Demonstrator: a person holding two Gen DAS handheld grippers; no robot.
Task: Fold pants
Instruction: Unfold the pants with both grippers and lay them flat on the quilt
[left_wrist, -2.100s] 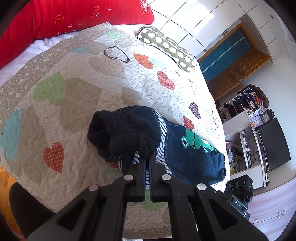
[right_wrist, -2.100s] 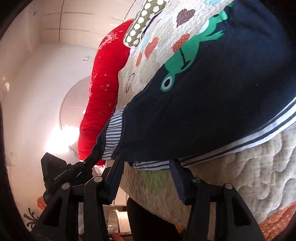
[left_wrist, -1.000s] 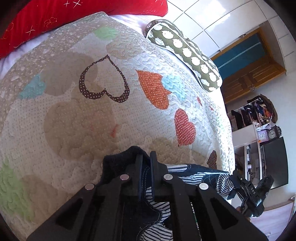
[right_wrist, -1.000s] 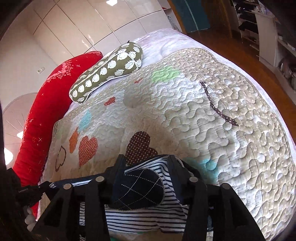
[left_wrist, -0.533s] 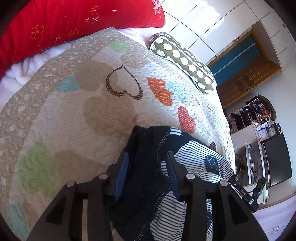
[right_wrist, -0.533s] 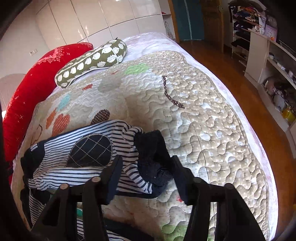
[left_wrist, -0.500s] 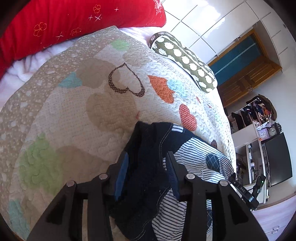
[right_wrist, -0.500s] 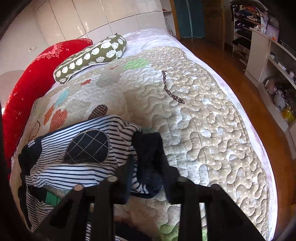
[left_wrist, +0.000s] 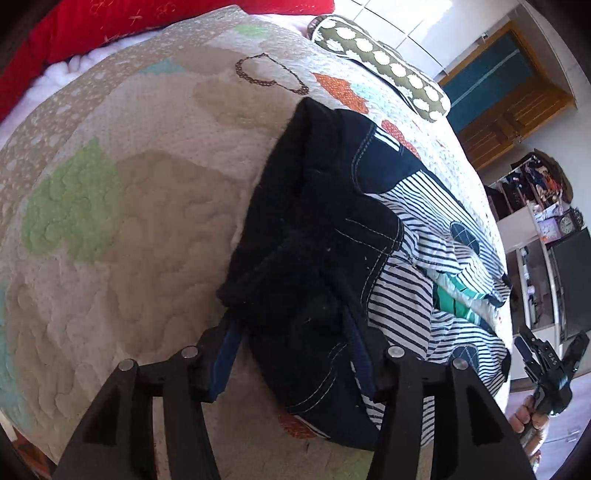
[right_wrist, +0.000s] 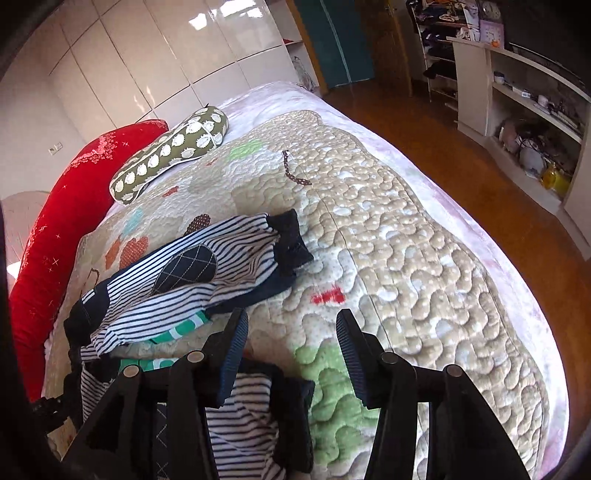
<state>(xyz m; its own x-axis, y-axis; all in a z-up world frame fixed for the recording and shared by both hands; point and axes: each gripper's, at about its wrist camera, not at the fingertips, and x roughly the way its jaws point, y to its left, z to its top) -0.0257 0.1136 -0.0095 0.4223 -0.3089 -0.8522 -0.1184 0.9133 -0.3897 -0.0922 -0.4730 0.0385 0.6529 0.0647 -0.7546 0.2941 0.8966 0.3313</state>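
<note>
The pants (left_wrist: 325, 236) lie on the heart-patterned quilt (left_wrist: 110, 221): a dark navy top with striped legs and round navy knee patches. In the left wrist view my left gripper (left_wrist: 291, 354) hangs low over the dark waistband. Its jaws are opening, the cloth lies loose between them, and the pads do not press on it. In the right wrist view the pants (right_wrist: 177, 280) stretch left, the upper leg's dark cuff (right_wrist: 291, 236) lying ahead of my right gripper (right_wrist: 291, 343). Its jaws are opening over bare quilt (right_wrist: 406, 258), nothing between them. The other striped leg (right_wrist: 243, 424) lies under its fingers.
A long red bolster (right_wrist: 55, 229) and a green dotted pillow (right_wrist: 173, 155) lie at the bed's far end. Right of the bed are a wooden floor (right_wrist: 480, 184) and white shelves (right_wrist: 524, 110). A hand holds the right gripper (left_wrist: 546, 365) past the bed's edge.
The left gripper let go of the waistband and drew back. The right gripper pinched the leg's cuff, then opened and pulled back. The pants now lie further from both.
</note>
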